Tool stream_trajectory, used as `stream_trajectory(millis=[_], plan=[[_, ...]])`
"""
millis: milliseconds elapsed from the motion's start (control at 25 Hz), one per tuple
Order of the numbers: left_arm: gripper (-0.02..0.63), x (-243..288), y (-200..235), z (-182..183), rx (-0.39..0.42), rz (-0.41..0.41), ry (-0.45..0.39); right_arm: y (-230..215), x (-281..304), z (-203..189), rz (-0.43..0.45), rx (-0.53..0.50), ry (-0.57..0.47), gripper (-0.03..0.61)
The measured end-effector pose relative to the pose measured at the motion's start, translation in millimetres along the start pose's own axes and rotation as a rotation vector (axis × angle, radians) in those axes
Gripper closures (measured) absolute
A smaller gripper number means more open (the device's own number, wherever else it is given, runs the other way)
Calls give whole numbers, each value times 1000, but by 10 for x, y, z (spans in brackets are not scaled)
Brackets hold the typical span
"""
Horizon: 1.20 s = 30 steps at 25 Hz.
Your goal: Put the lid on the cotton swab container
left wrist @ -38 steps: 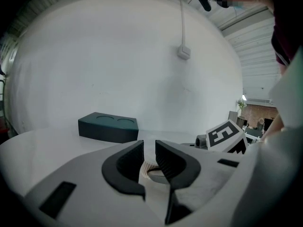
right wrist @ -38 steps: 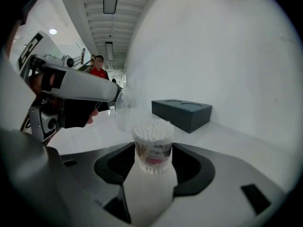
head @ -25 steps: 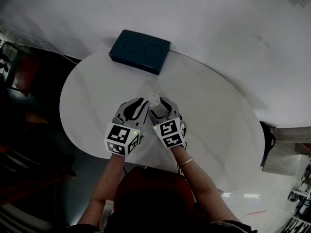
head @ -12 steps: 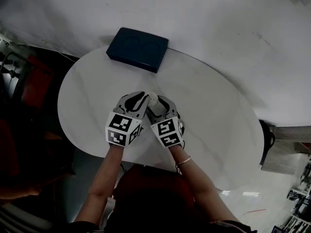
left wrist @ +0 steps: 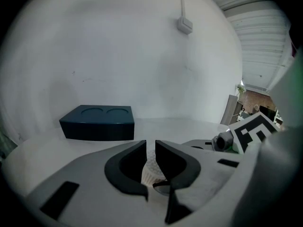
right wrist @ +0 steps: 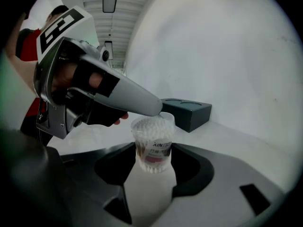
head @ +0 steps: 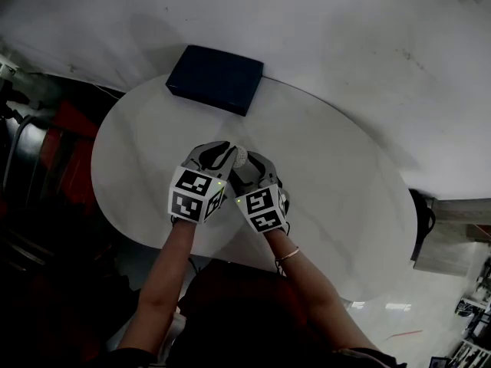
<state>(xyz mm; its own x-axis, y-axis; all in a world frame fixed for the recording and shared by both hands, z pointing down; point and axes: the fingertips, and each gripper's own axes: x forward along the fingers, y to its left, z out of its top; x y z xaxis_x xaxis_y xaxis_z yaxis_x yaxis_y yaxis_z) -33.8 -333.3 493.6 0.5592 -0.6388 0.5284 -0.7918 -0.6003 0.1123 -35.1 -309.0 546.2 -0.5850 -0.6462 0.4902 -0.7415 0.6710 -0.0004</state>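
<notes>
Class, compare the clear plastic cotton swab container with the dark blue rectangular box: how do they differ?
The cotton swab container is clear and round, showing white swabs inside; the dark blue box is opaque and flat-sided. The container stands tall and narrow; the box lies low and wide. The container is clamped in the right gripper, under the left gripper's lid; the box sits untouched near the wall. Both are over the white table.

broad open tabletop (head: 345, 198) left and right, dark box (head: 215, 79) at far edge
</notes>
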Motion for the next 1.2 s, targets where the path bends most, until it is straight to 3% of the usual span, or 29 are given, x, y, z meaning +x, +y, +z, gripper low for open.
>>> stream_trajectory(millis=[280,600,880,1200], plan=[[563,22,-14,-17,52,12,64,9,7,-12,1,-6,2,336],[552,62,-1,-46,40,24,97,5,5,-6,8,-4,4,336],[551,45,0,-40,16,18,73,10,4,-11,10,0,-1,336],[552,-156,64,17,-37,71,-6,12,-1,-22,29,23,-6,336]])
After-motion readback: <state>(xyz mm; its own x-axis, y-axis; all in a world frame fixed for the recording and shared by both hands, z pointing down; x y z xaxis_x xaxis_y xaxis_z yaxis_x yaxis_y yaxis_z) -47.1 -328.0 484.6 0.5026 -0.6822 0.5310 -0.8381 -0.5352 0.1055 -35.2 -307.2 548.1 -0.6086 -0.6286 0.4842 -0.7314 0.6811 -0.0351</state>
